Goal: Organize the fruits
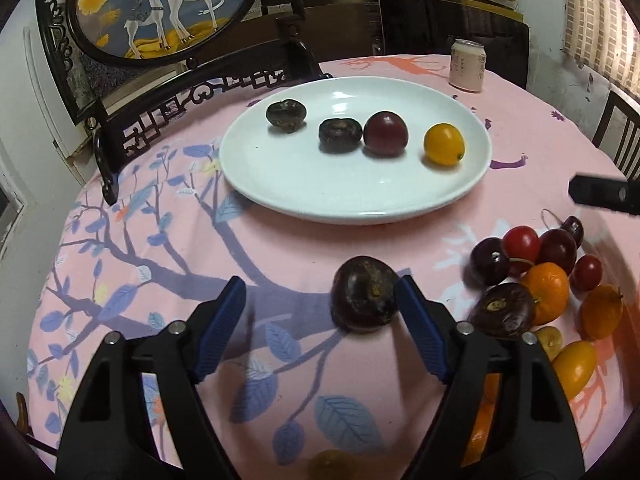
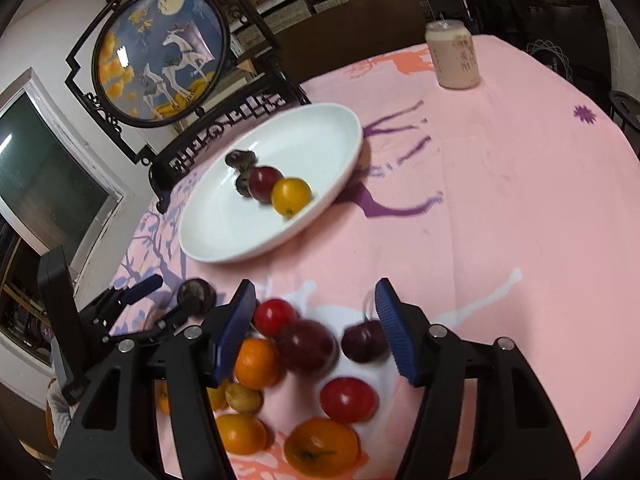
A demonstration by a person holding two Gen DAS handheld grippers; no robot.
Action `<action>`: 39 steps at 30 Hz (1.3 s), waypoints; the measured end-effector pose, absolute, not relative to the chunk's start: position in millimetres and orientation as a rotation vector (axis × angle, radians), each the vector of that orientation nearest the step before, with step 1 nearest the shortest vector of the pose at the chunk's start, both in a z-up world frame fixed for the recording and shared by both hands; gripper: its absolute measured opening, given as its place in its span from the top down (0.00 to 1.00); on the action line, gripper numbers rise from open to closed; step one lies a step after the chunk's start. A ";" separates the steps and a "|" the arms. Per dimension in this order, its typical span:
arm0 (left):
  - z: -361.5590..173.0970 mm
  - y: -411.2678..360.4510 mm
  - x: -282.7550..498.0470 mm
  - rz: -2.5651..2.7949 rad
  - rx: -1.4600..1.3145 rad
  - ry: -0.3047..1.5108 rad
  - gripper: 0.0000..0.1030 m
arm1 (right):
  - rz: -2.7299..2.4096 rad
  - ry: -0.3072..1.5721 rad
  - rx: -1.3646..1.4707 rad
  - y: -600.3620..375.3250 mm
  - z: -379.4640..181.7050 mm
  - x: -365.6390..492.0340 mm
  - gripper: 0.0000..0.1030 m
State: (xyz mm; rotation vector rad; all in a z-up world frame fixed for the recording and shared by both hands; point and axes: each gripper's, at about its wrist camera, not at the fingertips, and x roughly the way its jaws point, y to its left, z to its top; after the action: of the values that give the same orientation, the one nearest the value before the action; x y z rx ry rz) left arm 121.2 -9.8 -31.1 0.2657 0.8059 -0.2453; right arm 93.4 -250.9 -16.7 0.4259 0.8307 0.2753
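screen: round deer picture in a black carved frame (image 1: 160, 4), standing at bench's far left edge
bench: pink cloth with a blue tree print (image 1: 140, 264)
plate: white (image 1: 320, 200), just right of the screen; holds in a row two dark wrinkled fruits (image 1: 286, 115), a plum (image 1: 386, 133), a yellow fruit (image 1: 445, 144)
left gripper: (image 1: 320, 300) jaws wide apart, nothing gripped; dark round fruit (image 1: 364, 294) lies on the cloth between them, against the right finger, well clear of the left one
can: pale (image 1: 467, 65), upright, far side of bench beyond the plate
fruit pile: (image 1: 540, 280) loose on the cloth at right — cherries, small red ones (tomatoes, probably; blurred), oranges, yellow ones
right gripper: (image 2: 316, 308) half open over the pile, holding nothing; a cherry (image 2: 364, 340) lies just inside its right finger
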 end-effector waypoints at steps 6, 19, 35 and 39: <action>-32.3 -13.8 124.4 -0.307 0.214 0.826 0.44 | 0.255 0.884 0.439 -257.0 -35.0 87.5 0.50; -43.8 -23.4 127.4 -0.352 0.224 0.876 0.61 | 0.249 0.856 0.434 -263.4 -35.6 77.3 0.63; -44.6 -21.4 124.4 -0.334 0.224 0.876 0.61 | 0.259 0.903 0.421 -261.7 -48.1 87.1 0.72; -40.0 -19.5 123.1 -0.327 0.218 0.860 0.61 | 0.246 0.876 0.425 -262.7 -44.5 86.9 0.74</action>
State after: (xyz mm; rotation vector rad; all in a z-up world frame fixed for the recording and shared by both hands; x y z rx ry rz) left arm 123.1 -19.5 -40.0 0.2180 0.8604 -0.3268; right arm 86.9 -262.7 -44.5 0.4247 0.8755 0.2464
